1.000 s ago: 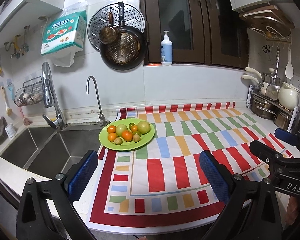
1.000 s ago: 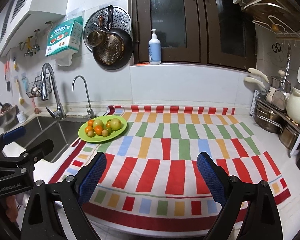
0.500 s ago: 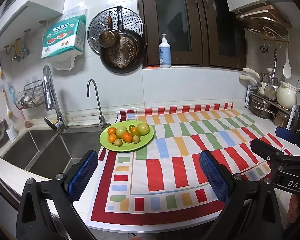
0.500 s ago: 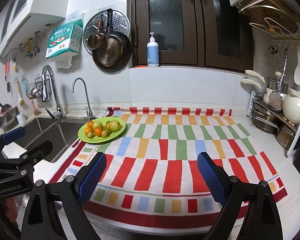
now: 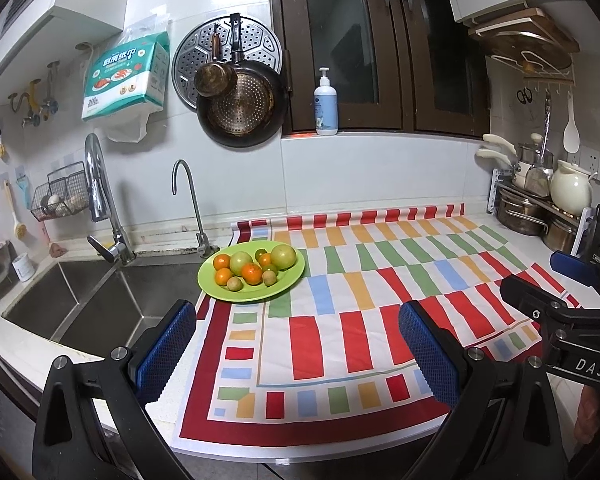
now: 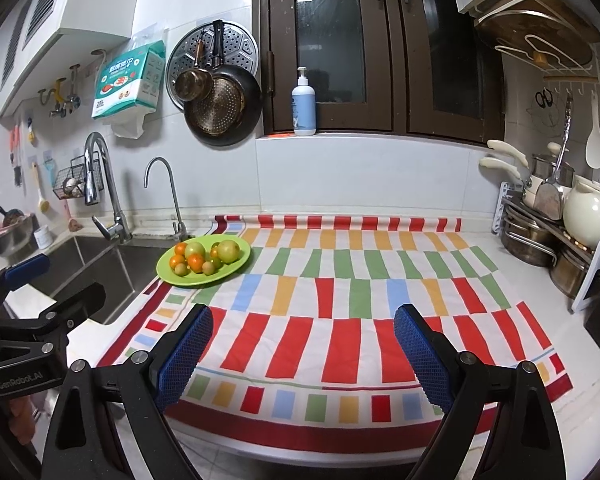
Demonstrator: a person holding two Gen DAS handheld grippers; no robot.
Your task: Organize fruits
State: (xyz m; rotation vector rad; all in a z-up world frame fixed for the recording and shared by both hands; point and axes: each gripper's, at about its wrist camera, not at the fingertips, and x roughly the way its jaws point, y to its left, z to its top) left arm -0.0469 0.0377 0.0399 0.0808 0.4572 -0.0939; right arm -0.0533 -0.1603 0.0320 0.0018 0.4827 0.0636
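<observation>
Here both claws hang above the near edge of the counter, each spread wide with nothing between its blue pads. The left gripper [image 5: 298,350] has its fingers apart over the near left part of the striped mat [image 5: 380,308], one pad above the bare counter strip by the sink [image 5: 100,300], the other over the red bars; it touches nothing. The right gripper [image 6: 304,354] is likewise fully parted above the mat's near border, holding nothing.

The fruits [image 5: 256,266] sit piled on a green plate [image 5: 284,286] at the mat's far left corner, just beside the sink's rim and the thin tap [image 5: 192,204]. Two larger pale green ones, several orange ones and a few small yellowish ones lie touching one another. From the right wrist view the plate [image 6: 236,266] is well apart from that claw, ahead and to the left. The left claw is nearer it, yet clear of it.
</observation>
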